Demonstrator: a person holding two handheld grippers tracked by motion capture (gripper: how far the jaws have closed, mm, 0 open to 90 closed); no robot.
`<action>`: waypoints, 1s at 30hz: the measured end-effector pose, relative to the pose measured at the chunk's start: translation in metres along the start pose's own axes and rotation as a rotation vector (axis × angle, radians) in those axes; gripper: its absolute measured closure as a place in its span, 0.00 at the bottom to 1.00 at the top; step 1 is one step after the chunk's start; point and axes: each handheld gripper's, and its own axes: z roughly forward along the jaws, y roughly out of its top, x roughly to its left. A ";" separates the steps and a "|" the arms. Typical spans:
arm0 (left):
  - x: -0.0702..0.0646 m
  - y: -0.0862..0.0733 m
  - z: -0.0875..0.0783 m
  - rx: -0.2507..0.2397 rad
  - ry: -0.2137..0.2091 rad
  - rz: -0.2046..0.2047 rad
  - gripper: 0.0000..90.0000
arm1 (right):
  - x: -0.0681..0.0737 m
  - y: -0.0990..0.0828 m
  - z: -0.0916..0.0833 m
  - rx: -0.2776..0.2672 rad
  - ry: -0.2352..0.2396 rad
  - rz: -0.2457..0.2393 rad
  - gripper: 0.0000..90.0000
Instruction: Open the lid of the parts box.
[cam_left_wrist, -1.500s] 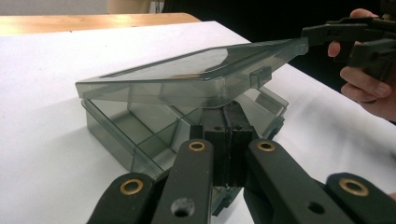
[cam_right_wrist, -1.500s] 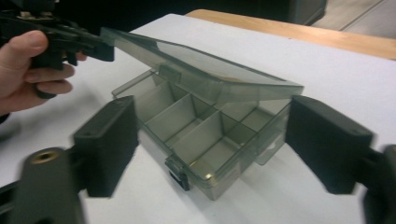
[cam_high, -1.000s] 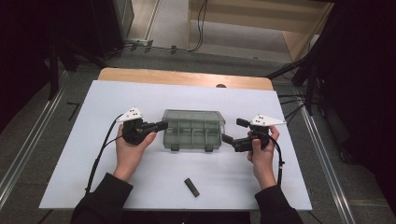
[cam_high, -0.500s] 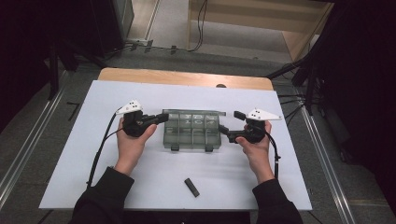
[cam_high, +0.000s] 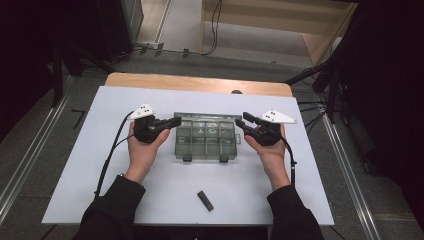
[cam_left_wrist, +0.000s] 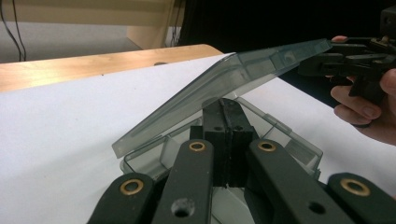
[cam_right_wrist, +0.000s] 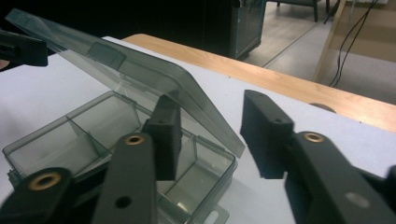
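Note:
A smoky clear compartment box lies mid-table with its lid tilted up. My left gripper is shut, and its joined tips sit under the lid's left end, above the box base. I cannot tell whether they pinch anything. My right gripper is at the box's right end. Its jaws have just been closing and now straddle the lid's right edge, one pad under it and one outside, with gaps still showing. The compartments look empty.
A small black block lies near the front edge of the white table cover. A strip of bare wood runs along the far side. Cables trail from both grippers, and dark stands flank the table.
The lid, flat a second ago, now stands tilted up. Both grippers have shifted slightly away from the person along the box ends, and the right jaws have narrowed around the lid's edge.

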 end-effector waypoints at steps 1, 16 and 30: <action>0.000 0.000 0.000 -0.002 0.004 0.005 0.99 | 0.000 0.001 0.000 -0.004 0.000 -0.007 0.68; 0.014 0.000 -0.002 -0.008 0.101 0.009 0.80 | -0.003 0.017 0.005 -0.068 -0.028 -0.013 0.86; 0.035 -0.009 0.032 0.051 0.145 -0.005 0.76 | -0.012 0.021 0.017 -0.075 -0.035 0.054 0.88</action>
